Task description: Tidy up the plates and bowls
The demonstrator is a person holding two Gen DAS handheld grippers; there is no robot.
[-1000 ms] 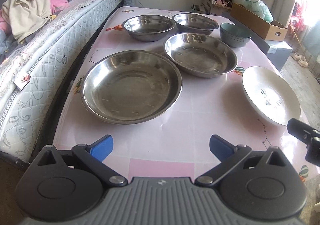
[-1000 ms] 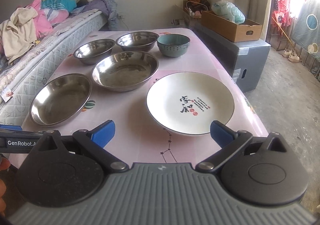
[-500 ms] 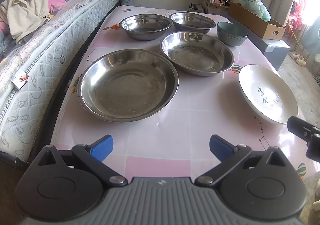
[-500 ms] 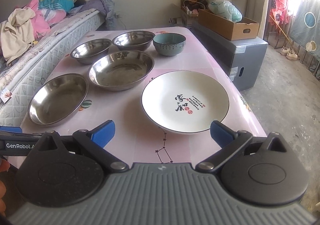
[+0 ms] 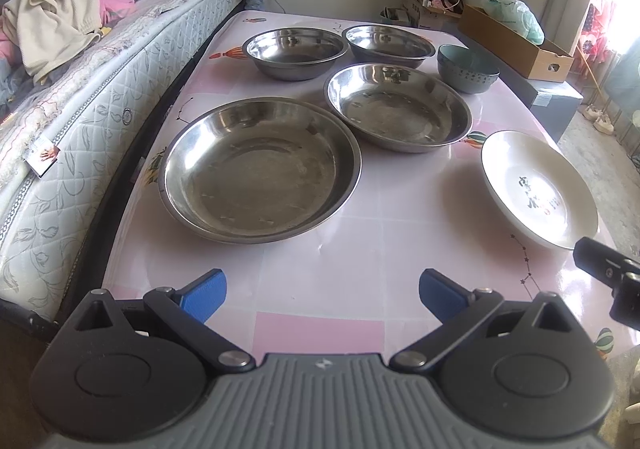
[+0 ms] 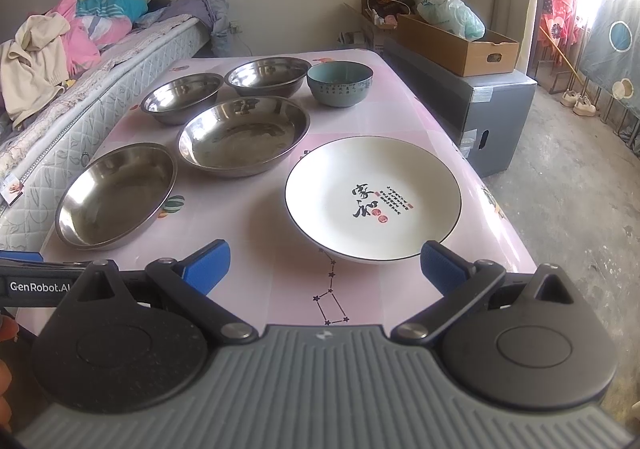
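Note:
On the pink table [image 5: 344, 261] stand two wide steel plates, the near one [image 5: 260, 169] [image 6: 116, 195] and the far one [image 5: 400, 107] [image 6: 244, 135]. Behind them are two steel bowls [image 5: 296, 51] [image 5: 390, 45] and a teal bowl [image 5: 466, 67] [image 6: 340, 83]. A white plate with black writing [image 5: 538, 189] [image 6: 372, 197] lies at the right. My left gripper [image 5: 322, 295] is open and empty before the near steel plate. My right gripper [image 6: 324, 267] is open and empty before the white plate.
A mattress with piled clothes [image 5: 72, 61] runs along the table's left edge. A grey cabinet with a cardboard box [image 6: 460, 45] stands at the right. The right gripper's body [image 5: 608, 273] shows at the right edge of the left wrist view.
Both grippers have drawn back and up a little from the table; the dishes have not moved. Both stay open.

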